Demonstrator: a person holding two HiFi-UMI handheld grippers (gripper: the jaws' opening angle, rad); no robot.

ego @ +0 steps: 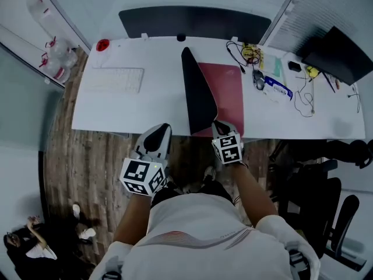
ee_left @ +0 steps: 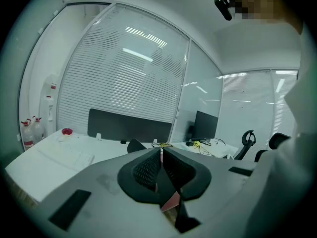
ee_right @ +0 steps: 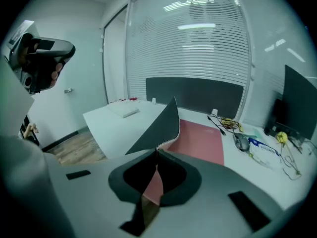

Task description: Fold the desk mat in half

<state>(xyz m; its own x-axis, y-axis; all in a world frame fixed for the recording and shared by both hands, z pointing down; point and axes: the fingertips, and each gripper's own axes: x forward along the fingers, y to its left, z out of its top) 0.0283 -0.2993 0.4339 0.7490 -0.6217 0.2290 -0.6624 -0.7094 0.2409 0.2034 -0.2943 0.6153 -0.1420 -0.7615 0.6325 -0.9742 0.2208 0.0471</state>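
The desk mat lies on the white desk, its red top flat on the right. Its left half stands up as a dark flap that leans to the right. My right gripper is shut on the flap's near corner at the desk's front edge. In the right gripper view the red sheet runs between the jaws, and the dark flap rises just beyond. My left gripper hovers at the front edge left of the flap, apart from it, jaws together. Whether it nips anything I cannot tell.
A white keyboard and a red object sit on the desk's left. Cables, a mouse and small items crowd the right. A dark partition lines the far edge. Office chairs stand at the right.
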